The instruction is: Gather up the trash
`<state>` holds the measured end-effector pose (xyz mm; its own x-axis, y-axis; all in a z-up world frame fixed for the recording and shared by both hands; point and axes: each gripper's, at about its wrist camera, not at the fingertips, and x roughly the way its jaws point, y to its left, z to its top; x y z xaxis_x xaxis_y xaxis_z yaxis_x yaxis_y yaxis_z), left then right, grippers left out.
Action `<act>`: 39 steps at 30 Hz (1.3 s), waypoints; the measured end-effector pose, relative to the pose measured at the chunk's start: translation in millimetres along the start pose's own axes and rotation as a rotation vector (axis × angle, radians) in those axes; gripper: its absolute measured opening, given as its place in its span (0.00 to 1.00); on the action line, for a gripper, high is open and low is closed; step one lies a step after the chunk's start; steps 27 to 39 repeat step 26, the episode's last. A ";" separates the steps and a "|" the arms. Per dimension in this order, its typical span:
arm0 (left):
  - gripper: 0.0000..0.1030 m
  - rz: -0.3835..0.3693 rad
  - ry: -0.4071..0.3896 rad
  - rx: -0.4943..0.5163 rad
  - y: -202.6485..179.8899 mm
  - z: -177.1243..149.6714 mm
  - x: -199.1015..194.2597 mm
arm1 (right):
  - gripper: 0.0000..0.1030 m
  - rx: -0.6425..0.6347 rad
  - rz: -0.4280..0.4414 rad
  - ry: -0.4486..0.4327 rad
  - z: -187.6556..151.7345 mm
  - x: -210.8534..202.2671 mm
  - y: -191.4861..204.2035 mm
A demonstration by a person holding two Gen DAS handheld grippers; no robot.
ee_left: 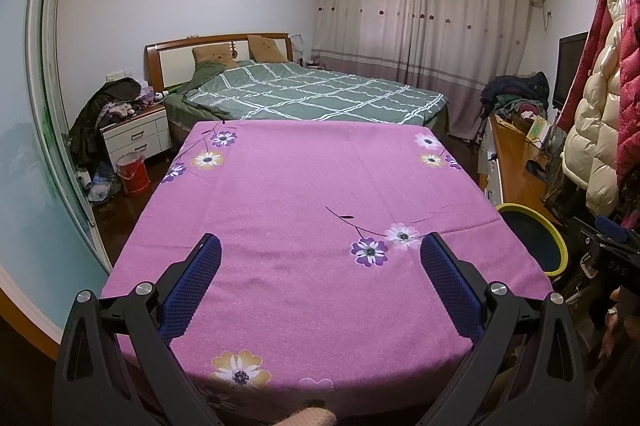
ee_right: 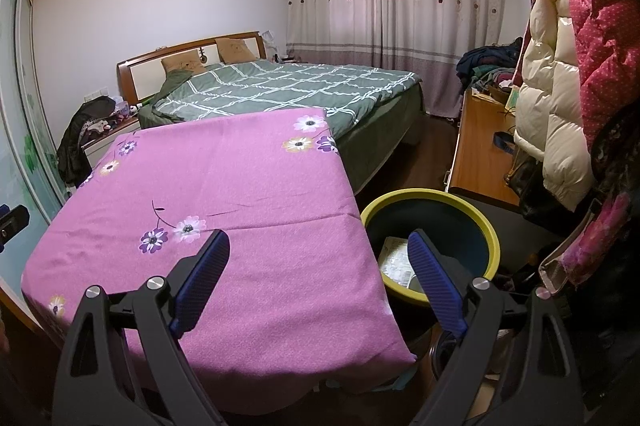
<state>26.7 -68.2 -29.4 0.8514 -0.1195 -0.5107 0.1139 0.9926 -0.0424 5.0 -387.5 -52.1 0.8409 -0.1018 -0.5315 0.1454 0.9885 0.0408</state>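
Note:
A table under a pink flowered cloth (ee_left: 304, 209) fills the foreground, also in the right wrist view (ee_right: 240, 193); no loose item lies on it. At its right side stands a dark bin with a yellow rim (ee_right: 494, 238), seen at the right edge of the left wrist view too (ee_left: 562, 246). Crumpled pale paper (ee_right: 396, 260) lies inside the bin. My left gripper (ee_left: 320, 246) hovers open over the cloth, nothing between its blue pads. My right gripper (ee_right: 318, 242) is open over the table's right corner, its right finger (ee_right: 436, 286) in front of the bin.
Beyond the table is a bed with a green checked cover (ee_left: 312, 93). A white nightstand (ee_left: 136, 137) piled with clothes and a red bucket (ee_left: 132, 171) stand at the left. A wooden desk (ee_right: 480, 153) and hanging padded coats (ee_right: 560, 65) crowd the right. Curtains cover the far wall.

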 end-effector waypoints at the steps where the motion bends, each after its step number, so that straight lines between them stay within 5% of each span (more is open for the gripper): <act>1: 0.95 0.001 0.000 0.000 0.0 0.0 0.0 | 0.83 0.000 0.000 0.000 0.6 -0.1 -0.6; 16: 0.95 -0.034 0.024 -0.041 10.9 3.3 18.4 | 0.83 -0.011 0.002 0.017 2.4 11.1 3.3; 26: 0.95 0.102 0.136 0.030 32.8 30.8 128.2 | 0.91 -0.046 0.057 0.082 44.9 93.6 29.7; 39: 0.95 0.102 0.136 0.030 32.8 30.8 128.2 | 0.91 -0.046 0.057 0.082 44.9 93.6 29.7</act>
